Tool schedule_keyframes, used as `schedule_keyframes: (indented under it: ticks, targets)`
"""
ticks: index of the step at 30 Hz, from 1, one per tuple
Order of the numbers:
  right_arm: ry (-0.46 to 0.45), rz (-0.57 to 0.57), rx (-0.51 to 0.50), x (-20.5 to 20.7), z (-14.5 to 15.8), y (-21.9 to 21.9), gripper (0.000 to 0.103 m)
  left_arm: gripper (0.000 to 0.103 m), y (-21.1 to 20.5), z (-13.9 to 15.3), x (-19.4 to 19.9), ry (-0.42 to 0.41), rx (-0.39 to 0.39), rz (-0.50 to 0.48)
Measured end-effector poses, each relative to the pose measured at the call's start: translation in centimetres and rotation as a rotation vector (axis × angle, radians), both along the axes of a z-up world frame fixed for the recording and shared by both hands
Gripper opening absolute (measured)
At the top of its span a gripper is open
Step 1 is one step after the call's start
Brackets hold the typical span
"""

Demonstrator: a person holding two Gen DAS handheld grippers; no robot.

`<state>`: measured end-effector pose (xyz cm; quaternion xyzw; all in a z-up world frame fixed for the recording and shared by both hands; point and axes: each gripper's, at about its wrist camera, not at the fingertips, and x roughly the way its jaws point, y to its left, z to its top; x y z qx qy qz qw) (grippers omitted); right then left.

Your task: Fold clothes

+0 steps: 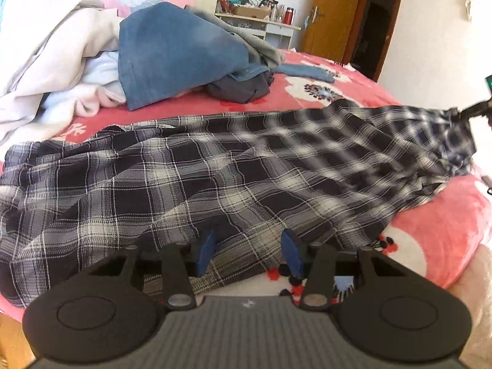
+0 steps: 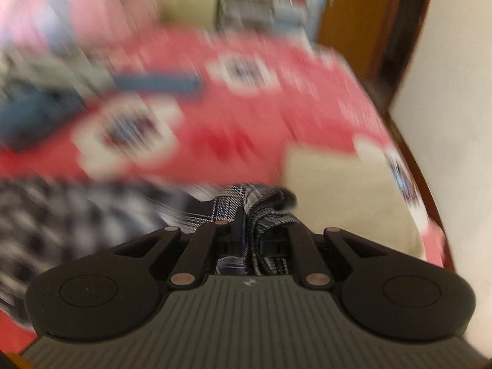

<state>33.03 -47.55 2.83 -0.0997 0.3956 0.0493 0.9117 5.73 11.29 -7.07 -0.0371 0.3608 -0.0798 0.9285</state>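
plaid shirt [image 1: 233, 166]: long axis 9 to 3 o'clock across bed [image 1: 430, 215]. right tongs [image 2: 250, 230] pinching its 3 o'clock end. left tongs [image 1: 249, 253] spread at near hem.

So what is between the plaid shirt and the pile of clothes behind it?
Only bare pink blanket, seen in the left wrist view.

Left gripper [image 1: 249, 253]: grey ribbed housing, two black rounded lobes with inscribed circles, black linkage arms fastened by silver rivets, blue pads [image 1: 290, 253] on the fingers. Right gripper [image 2: 249, 232]: identical grey ribbed housing, black lobes, copper-toned rivets, black fingers.
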Motion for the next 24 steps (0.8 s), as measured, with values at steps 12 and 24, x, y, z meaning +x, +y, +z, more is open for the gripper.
schedule_keyframes:
  ticks: [12,24]
  targets:
    - [-0.153,-0.337,-0.145,-0.6,-1.4,-3.1,0.047,0.049,2.5,0.4,-1.3,-0.002,-0.056,0.07]
    - [-0.091,-0.137,0.778,-14.7,-2.4,7.5,0.054,0.065,11.0,0.3,-10.3,-0.055,-0.303,0.353]
